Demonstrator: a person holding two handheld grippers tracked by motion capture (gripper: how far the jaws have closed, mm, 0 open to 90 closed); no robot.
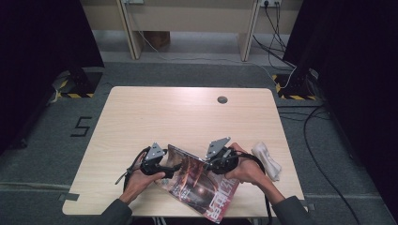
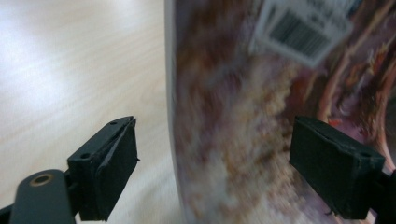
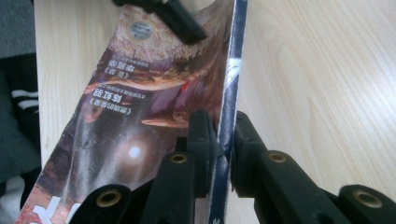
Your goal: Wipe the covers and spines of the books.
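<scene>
Fingers come first here. The right gripper (image 3: 225, 140) has its two black fingers (image 3: 201, 144) pressed tight on the edge of a magazine (image 3: 140, 116). In the right gripper view, the thin edge of the magazine sits right between the two pads, and both pads touch it. That edge is dark blue with a bit of white. The gripper holds the magazine at its near part, so the cover rises up on this side.

The left gripper (image 2: 212, 172) has its fingers wide apart. In the left gripper view, one finger (image 2: 109, 168) is over the bare table (image 2: 70, 70) and the other finger (image 2: 334, 168) is over the magazine cover. The left edge of the magazine runs between the two of them. The pads do not press on it. A white label with black bars (image 2: 299, 30) is on the cover, far up from the fingers. The cover looks blurry there.

From the high view, the magazine (image 1: 202, 185) lies at the near edge of the wooden table (image 1: 187, 112), between the two hands. It is brown and red with big white letters. Its far part is lifted up off the table, and its near corner hangs a little past the table edge. The left hand (image 1: 141, 178) holds the left gripper (image 1: 162, 164) just beside the left edge of the magazine. The right hand (image 1: 246, 168) holds the right gripper (image 1: 211, 161) at the right side of it.

A white cloth (image 1: 267, 159) lies on the table, just beside the right hand. A small round grey cap (image 1: 222, 99) is far off near the back of the table.
</scene>
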